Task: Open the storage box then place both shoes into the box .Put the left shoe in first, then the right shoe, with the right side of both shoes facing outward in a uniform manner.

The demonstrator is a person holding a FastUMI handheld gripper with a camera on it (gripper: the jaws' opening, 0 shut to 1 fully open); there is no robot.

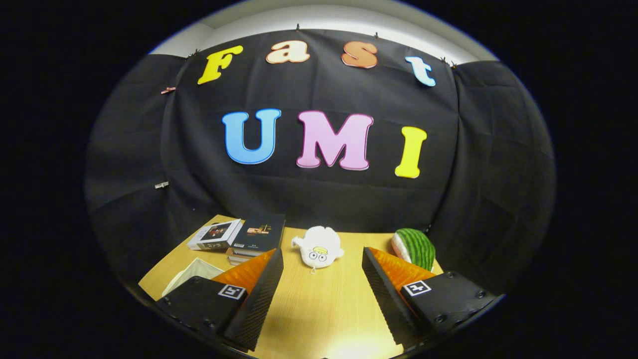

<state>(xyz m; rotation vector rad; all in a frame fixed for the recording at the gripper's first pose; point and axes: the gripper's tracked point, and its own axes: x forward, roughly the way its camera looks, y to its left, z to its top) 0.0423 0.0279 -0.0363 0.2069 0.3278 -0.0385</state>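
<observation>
The two-finger gripper (323, 262), with black ribbed fingers (264, 294) backed by orange wedges and carrying small square markers, is hovering over the pale wooden table (314, 314), its jaws standing wide apart and holding nothing; only bare tabletop is lying between them. Taking the white plush toy with round cartoon eyes (318, 248) as the landmark, the fingertips are sitting just short of it, one to each side, with the toy lying flat on the table just beyond the gap between them. Nearer than the toy and off to its left, partly hidden behind the left finger, a white fabric container with an open top (192, 275) is resting at the table's edge; whether this is the storage box cannot be told from here. Left of the toy and slightly farther back, a dark hardcover book (260, 232) is lying on top of a small stack, and a white-edged flat box or book with a dark picture on its cover (215, 235) is lying touching its left side. To the right of the toy, at about the same depth, a green-striped plush watermelon slice (414, 246) is sitting near the table's far right corner, partly behind the right finger's orange wedge. Behind the toy, the table is ending against the black cloth wall.
</observation>
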